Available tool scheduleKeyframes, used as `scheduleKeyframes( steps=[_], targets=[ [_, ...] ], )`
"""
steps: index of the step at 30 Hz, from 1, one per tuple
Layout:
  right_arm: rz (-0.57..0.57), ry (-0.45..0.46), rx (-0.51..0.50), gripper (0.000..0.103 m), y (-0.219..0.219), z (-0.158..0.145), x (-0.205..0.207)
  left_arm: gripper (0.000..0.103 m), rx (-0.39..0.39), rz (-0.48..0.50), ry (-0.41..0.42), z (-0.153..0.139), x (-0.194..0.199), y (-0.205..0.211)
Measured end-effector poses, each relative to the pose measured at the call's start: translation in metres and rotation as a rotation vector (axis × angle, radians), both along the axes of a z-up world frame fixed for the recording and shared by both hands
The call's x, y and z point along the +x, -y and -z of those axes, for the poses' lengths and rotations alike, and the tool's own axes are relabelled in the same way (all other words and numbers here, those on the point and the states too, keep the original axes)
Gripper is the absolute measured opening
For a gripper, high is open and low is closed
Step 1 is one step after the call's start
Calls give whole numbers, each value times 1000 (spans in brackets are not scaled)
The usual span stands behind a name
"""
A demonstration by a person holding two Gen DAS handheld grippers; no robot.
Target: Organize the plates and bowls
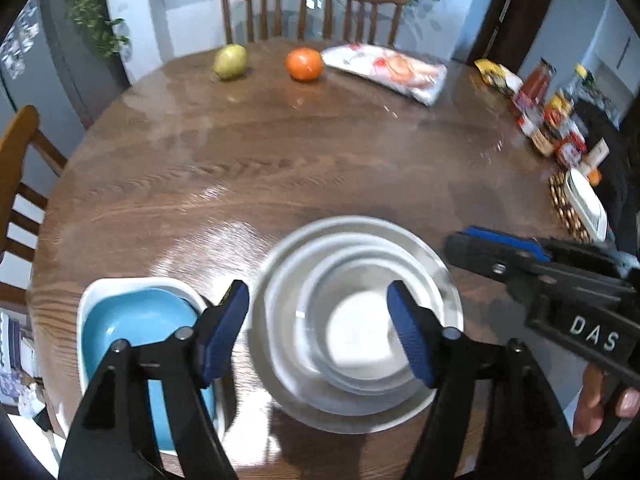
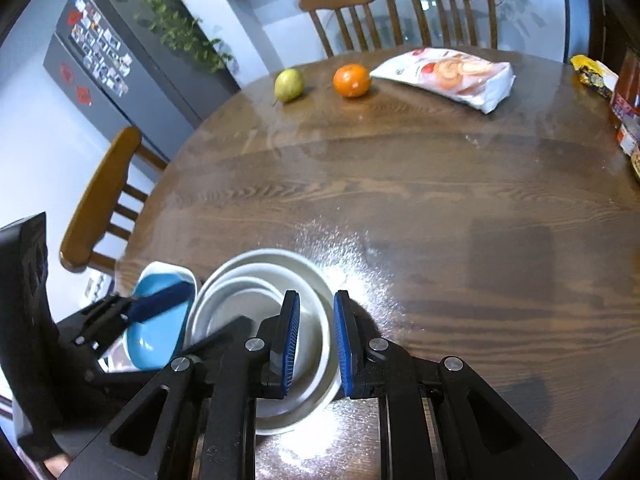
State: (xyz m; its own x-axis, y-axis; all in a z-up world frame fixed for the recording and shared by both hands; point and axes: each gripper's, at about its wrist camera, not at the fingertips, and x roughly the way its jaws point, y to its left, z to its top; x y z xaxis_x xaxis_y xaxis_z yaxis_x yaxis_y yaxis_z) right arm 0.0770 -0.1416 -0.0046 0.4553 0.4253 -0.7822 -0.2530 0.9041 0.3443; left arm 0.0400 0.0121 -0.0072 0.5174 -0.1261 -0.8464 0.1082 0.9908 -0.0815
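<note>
A stack of white plates with a white bowl on top (image 1: 356,320) sits on the round wooden table (image 1: 280,152) near its front edge. It also shows in the right wrist view (image 2: 264,280). Left of it a blue bowl (image 1: 136,324) sits in a white square dish (image 1: 120,284); the blue bowl also shows in the right wrist view (image 2: 160,328). My left gripper (image 1: 318,324) is open and empty above the stack. My right gripper (image 2: 316,344) is open, its fingers straddling the right rim of the stack without gripping. It also shows at the right in the left wrist view (image 1: 480,240).
A pear (image 1: 230,62), an orange (image 1: 304,64) and a white food bag (image 1: 388,72) lie at the table's far side. Jars and packets (image 1: 552,120) and a white dish on a trivet (image 1: 584,204) stand at the right. Wooden chairs (image 1: 308,12) surround the table.
</note>
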Motion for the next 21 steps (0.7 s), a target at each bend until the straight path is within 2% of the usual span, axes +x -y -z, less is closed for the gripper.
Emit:
scheduleKeyframes(
  steps=[2,3,4,6,7,15,21],
  targets=[
    [11,7,-2,18,5,-2,0,74,-10,-32,11,-6,0,-12],
    [16,5,-3,22,7,-2,0,79,-4,-48,15,-8,0,-17],
    [23,0,-2,32,9,-1,1,83,3,-66,19,-10,0,-23],
    [38,-6,-3,46,16,1,0,84,19,-103,22,-12,-1,-36],
    [44,-5,-4,48,18,2,-1,84,26,-118,15,-11,-2,-42],
    [57,-41,-14,49,26,14,-3,86,46,-191,-59,4,-14,-70],
    [41,-56,-39,49,25,22,-8,86,109,-164,-43,6,-20,-66]
  ],
)
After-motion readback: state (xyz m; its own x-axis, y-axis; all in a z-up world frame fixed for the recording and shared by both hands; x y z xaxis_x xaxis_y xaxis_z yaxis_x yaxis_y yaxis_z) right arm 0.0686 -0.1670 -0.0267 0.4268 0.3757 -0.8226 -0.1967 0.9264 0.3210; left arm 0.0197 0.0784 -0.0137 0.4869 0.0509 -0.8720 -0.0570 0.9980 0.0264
